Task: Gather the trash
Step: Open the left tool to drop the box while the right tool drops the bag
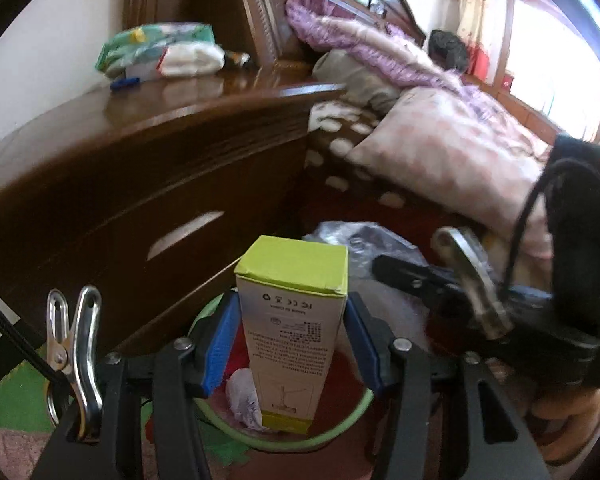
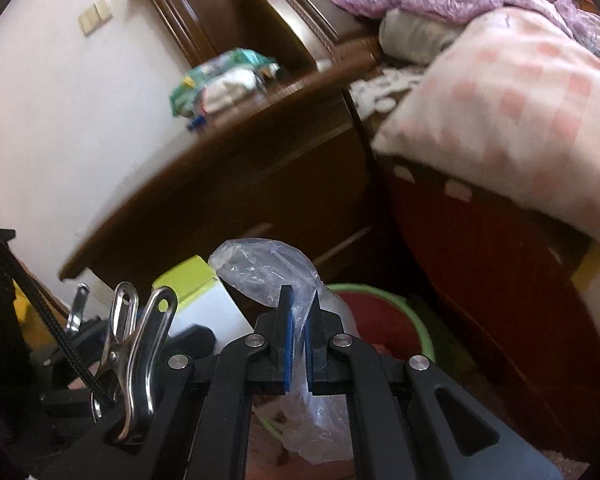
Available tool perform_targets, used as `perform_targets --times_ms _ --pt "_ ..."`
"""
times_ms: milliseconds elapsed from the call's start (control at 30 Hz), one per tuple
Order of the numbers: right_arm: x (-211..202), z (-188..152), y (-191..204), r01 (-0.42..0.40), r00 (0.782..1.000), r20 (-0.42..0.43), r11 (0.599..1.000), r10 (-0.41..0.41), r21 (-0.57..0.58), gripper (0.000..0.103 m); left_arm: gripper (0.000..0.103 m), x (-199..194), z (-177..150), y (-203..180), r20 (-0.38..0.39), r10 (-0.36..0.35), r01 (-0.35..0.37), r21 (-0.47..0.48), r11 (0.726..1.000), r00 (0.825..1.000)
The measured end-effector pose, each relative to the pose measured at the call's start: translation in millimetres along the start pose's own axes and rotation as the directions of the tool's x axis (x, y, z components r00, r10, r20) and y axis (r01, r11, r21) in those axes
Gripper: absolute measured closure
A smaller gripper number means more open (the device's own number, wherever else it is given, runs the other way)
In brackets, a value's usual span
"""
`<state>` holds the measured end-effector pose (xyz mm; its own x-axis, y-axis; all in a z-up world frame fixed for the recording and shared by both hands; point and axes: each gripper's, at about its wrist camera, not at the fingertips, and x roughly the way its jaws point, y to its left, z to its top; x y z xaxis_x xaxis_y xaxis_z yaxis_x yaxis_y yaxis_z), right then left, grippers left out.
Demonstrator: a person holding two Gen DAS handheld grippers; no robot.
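Left wrist: left tool (image 1: pixel 290 344) pinches box (image 1: pixel 292 320) upright over bin (image 1: pixel 340 428)

box (image 1: pixel 292 320): white, lime-green top | bin (image 1: pixel 340 428): green rim, red inside | pillow (image 1: pixel 452 156): pink-white checks

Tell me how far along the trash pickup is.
Done: crumpled paper lies in the green bin. In hand: left hand-held gripper clamps the box over it; right hand-held gripper pinches a plastic bag. Left: dropping both.

box (image 1: pixel 290 320) above bin (image 1: pixel 340 432) | nightstand (image 1: pixel 140 152) left of bed (image 1: pixel 440 152)
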<state>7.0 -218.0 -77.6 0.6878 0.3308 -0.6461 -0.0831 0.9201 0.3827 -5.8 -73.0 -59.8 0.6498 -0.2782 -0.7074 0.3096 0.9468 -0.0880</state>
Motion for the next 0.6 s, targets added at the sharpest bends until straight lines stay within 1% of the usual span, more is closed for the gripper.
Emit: perform_targets --times_ms 33,133,233,300,433,600 --pt "2.8 -1.1 -1.1 0.006 1.0 -0.007 1.0 -0.006 0.003 0.098 0.047 7.4 -0.2 2.2 -0.02 0.0 0.0 -0.006 1.0 1.0" --pt "7.7 -3.9 -3.8 0.024 1.0 -0.02 0.999 -0.024 0.024 0.098 0.047 21.2 -1.7 6.0 -0.047 -0.005 0.004 -0.015 1.0 0.999" --pt "13.2 -6.9 -1.7 0.036 0.999 -0.034 0.999 -0.035 0.027 0.097 0.047 30.1 -4.5 5.7 -0.052 -0.004 0.003 -0.017 1.0 0.999" --pt "19.7 -9.5 -1.4 0.042 0.998 -0.053 0.999 -0.04 0.029 0.097 0.047 35.4 -6.0 6.7 -0.057 0.011 -0.012 -0.015 1.0 0.998" --pt "32.4 -11.9 -4.1 0.051 0.995 -0.09 0.998 -0.047 0.044 0.097 0.047 52.6 -10.3 17.2 -0.094 -0.002 -0.003 -0.06 0.998 0.996" --pt "42.6 -14.9 0.5 0.093 0.989 -0.112 0.996 -0.092 0.001 0.097 0.047 67.3 -15.1 26.7 -0.133 0.007 -0.02 -0.091 0.996 0.991"
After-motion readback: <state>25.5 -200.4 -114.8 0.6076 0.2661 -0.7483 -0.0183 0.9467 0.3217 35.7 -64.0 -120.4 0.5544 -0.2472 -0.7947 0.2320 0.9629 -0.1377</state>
